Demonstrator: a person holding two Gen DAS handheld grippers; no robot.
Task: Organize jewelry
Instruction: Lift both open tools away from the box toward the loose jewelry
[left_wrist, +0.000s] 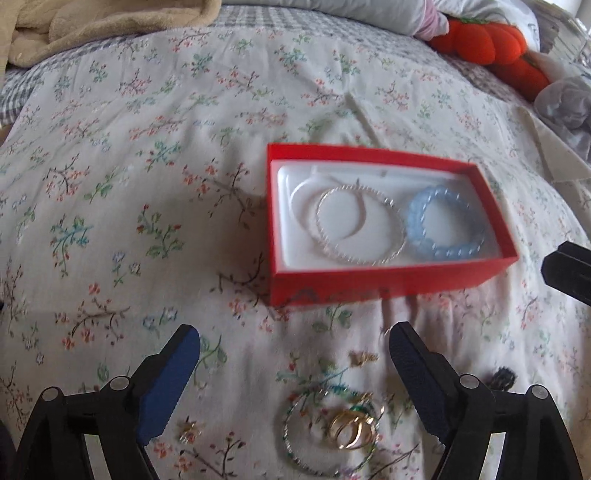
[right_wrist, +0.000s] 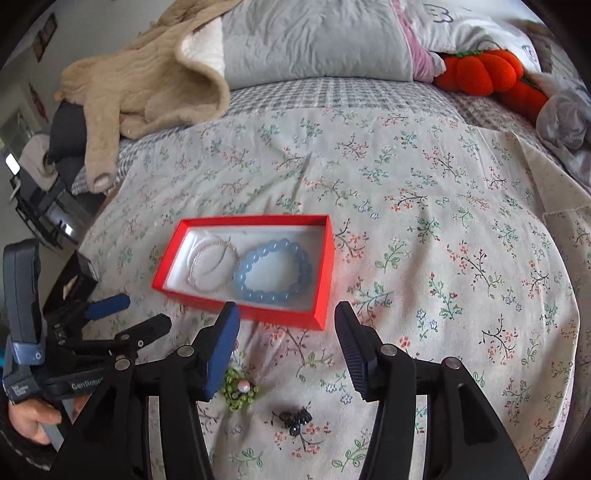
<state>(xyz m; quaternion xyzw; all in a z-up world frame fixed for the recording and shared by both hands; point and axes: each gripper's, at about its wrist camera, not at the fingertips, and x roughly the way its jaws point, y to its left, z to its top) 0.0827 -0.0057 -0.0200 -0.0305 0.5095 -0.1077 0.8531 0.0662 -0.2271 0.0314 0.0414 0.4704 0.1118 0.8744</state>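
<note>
A red jewelry box (left_wrist: 384, 284) (right_wrist: 284, 314) lies open on the floral bedspread. It holds a silver twisted bangle (left_wrist: 360, 225) (right_wrist: 212, 267) and a blue bead bracelet (left_wrist: 445, 221) (right_wrist: 275, 271). My left gripper (left_wrist: 295, 369) is open above a green-and-silver bangle (left_wrist: 291, 432) with gold rings (left_wrist: 352, 428) inside it. A small gold piece (left_wrist: 364, 358) lies nearby. My right gripper (right_wrist: 288, 339) is open over a green bead flower with a pink pearl (right_wrist: 238, 389) and a black clip (right_wrist: 295, 419). The left gripper also shows in the right wrist view (right_wrist: 122, 317).
A beige blanket (right_wrist: 147, 81), a grey pillow (right_wrist: 314, 37) and an orange plush pumpkin (right_wrist: 487, 74) lie at the far side of the bed. The bed edge falls away at the left (right_wrist: 92, 229). Grey cloth (right_wrist: 565, 125) is bunched at the right.
</note>
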